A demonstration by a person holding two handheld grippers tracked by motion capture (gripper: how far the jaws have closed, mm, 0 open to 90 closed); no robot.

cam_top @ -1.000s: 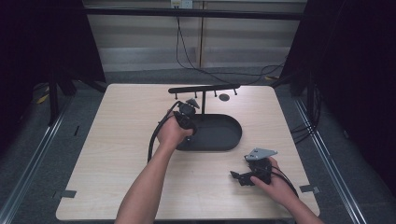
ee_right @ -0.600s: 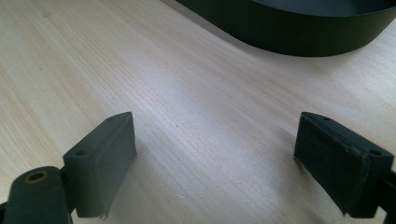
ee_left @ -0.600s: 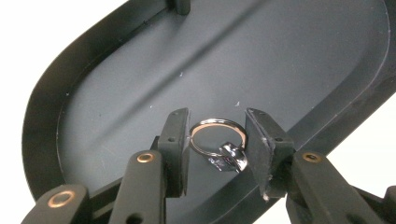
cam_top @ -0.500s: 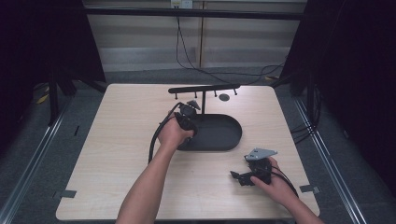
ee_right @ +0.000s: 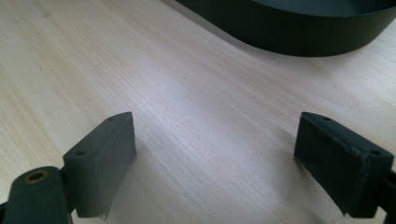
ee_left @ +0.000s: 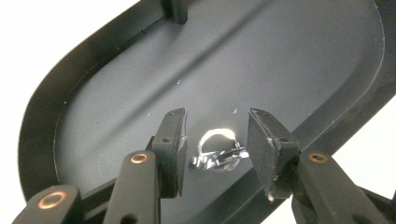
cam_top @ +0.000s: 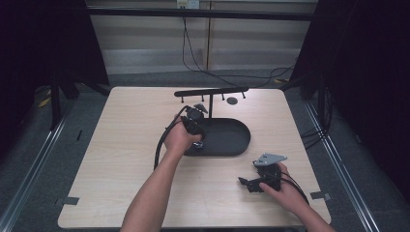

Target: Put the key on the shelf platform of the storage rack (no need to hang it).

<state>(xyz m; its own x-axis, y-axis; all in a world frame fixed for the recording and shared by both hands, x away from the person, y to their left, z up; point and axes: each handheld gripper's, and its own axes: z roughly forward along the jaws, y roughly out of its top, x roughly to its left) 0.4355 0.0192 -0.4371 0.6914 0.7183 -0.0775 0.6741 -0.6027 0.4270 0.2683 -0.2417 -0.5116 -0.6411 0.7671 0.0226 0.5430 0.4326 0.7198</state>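
**Desk:** What did the overhead frame show on the bench (cam_top: 125, 145)?

**Photographer:** A person's left hand (cam_top: 181, 139) held the left tool (cam_top: 200, 141) down over the near left end of a black oval tray (cam_top: 232, 137), which sat at the middle of the pale wooden bench. A thin post rose from the tray's far side and carried a black crossbar (cam_top: 211, 91) with small pegs hanging under it.

**Desk:** And what was between the jaws?

**Photographer:** In the left gripper view, a small shiny silver piece (ee_left: 218, 154), a ring shape with a glittering bit across it, lay on the tray floor near the rim. The left tool (ee_left: 215, 140) straddled it, jaws pointing down into the tray. The jaws had just been opening: the left pad (ee_left: 175, 140) stood clear of the piece, and the right one was at most barely at its tip, so nothing was gripped.

**Desk:** How wide was that gap?

**Photographer:** Modest, a little wider than the silver piece itself.

**Desk:** The other hand?

**Photographer:** The right hand (cam_top: 285, 191) rested at the near right part of the bench, well apart from the tray, holding the right tool (cam_top: 251, 183) low and roughly level. In the right gripper view, the right tool (ee_right: 215, 154) had its jaws spread wide over bare wood, with nothing between them; the tray's dark wall (ee_right: 299, 32) ran across the top of that view.
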